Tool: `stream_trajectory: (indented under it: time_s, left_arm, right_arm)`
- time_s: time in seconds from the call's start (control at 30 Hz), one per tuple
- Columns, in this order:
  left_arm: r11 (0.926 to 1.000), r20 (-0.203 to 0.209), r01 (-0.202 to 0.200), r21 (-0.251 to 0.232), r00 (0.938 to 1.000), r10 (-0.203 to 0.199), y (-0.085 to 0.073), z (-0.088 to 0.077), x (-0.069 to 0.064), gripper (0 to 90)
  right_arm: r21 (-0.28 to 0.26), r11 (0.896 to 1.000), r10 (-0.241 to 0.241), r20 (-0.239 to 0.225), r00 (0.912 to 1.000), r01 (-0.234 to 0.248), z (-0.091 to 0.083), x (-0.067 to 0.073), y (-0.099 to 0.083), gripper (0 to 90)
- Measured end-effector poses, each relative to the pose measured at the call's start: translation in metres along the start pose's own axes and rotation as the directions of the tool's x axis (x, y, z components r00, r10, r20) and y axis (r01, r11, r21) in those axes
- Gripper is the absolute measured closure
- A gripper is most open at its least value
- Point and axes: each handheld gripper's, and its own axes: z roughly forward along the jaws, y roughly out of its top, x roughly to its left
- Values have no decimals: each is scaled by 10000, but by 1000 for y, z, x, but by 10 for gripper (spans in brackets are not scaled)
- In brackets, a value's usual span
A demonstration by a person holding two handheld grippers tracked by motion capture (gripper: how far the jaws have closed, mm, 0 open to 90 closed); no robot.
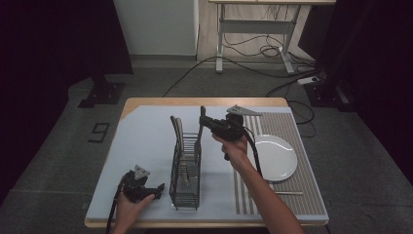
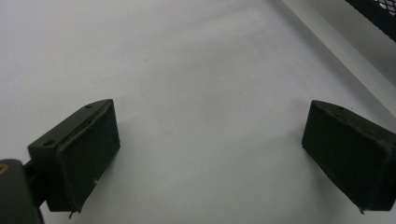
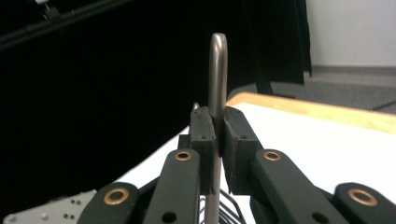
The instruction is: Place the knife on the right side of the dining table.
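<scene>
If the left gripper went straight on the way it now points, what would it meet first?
Most likely the black wire rack: the left gripper, jaws open, points across the bare mat toward it, though depth is unclear.

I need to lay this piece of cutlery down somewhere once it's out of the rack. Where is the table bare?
Bare: the grey mat left of the wire rack, and the strip between the rack and the white plate. The plate is bare too. Crowded: the rack, with more cutlery handles beside the one the right gripper clamps.
</scene>
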Motion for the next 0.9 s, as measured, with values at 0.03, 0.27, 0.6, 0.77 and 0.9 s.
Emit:
stream_trajectory:
  time_s: [0.03,0.27,0.6,0.77,0.9]
  left_arm:
    - [10000,1,2,-2,10000,-2,0,0,0,37]
    - [10000,-8,0,-24,10000,0,0,0,0,37]
    - [10000,-9,1,-22,10000,-1,0,0,0,37]
    - [10000,-9,-11,-14,10000,11,0,0,0,37]
    - [10000,-10,-11,-12,10000,11,0,0,0,37]
  right_arm:
    - [-145,9999,-30,-63,10000,29,-4,1,3,841]
    - [-1294,9907,-483,-435,9979,423,-37,13,37,841]
    - [-2052,9732,-1038,94,9945,1036,-84,12,65,842]
    - [-1644,9810,-931,665,9934,1029,-87,-5,55,841]
    - [-1427,9871,-597,935,9938,728,-85,-21,41,841]
